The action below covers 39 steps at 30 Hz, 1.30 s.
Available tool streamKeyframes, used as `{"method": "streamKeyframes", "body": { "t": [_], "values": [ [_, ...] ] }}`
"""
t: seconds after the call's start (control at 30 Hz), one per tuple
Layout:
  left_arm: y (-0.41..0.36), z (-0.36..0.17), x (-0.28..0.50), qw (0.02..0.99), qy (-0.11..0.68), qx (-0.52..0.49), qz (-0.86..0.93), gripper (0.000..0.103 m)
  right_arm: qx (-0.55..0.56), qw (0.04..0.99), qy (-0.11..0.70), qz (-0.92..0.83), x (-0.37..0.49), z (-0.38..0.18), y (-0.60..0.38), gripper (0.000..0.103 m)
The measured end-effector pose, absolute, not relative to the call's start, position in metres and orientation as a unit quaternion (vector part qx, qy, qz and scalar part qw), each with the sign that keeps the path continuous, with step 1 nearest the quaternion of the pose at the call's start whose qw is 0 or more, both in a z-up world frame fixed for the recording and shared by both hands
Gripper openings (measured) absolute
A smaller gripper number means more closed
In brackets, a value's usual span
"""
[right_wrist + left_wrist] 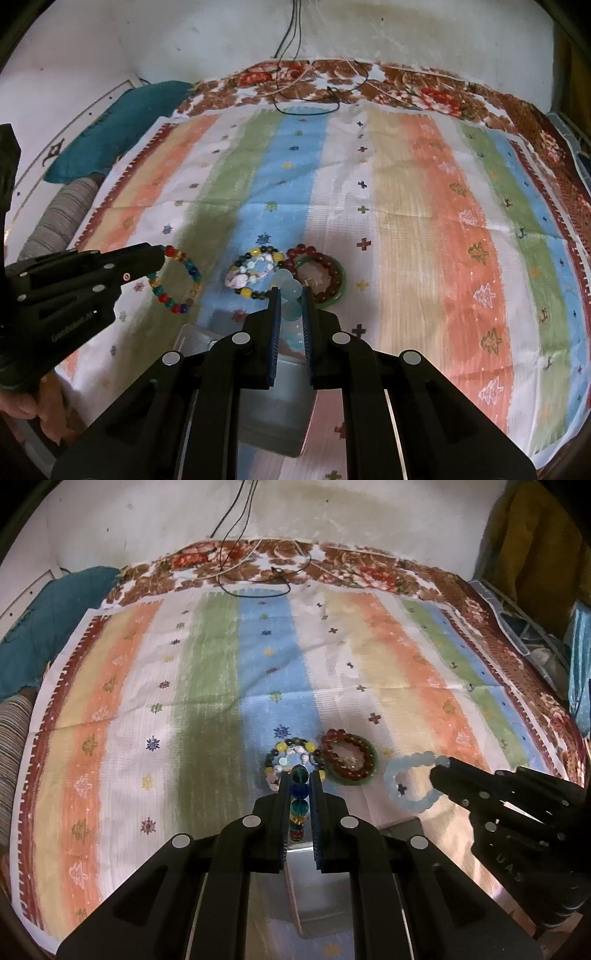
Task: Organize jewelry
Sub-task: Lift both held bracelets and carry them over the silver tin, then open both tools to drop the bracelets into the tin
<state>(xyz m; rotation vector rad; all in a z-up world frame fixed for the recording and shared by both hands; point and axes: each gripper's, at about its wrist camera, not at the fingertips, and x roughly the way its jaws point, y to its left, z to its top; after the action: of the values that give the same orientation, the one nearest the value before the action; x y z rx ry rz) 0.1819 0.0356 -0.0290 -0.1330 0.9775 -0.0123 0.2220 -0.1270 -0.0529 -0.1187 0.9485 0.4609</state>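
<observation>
Right gripper (291,295), lower centre, clamps pale blue bead bracelet (290,291). Left gripper (160,260), at left, holds multicoloured bead bracelet (177,282). Mixed-bead bracelet (255,273) and red bead bracelet (317,275) lie mid-frame on striped cloth (406,206).
</observation>
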Motion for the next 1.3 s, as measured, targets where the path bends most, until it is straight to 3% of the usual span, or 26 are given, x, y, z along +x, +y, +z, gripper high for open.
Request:
{"method": "streamKeyframes", "body": {
  "t": [1.17,1.2,1.27,1.3],
  "values": [
    [0.003,-0.012,0.113,0.893,0.447,-0.046,-0.037,0.01,-0.056,0.865,0.432,0.251,0.157,-0.043,-0.139,0.013],
    [0.003,-0.013,0.112,0.892,0.449,-0.044,-0.035,0.01,-0.056,0.864,0.434,0.25,0.157,-0.044,-0.139,0.014],
    [0.004,-0.015,0.112,0.891,0.452,-0.044,-0.027,0.01,-0.056,0.863,0.44,0.24,0.16,-0.046,-0.141,0.026],
    [0.005,-0.013,0.111,0.892,0.45,-0.046,-0.021,0.015,-0.055,0.865,0.441,0.235,0.162,-0.047,-0.142,0.039]
  ]
}}
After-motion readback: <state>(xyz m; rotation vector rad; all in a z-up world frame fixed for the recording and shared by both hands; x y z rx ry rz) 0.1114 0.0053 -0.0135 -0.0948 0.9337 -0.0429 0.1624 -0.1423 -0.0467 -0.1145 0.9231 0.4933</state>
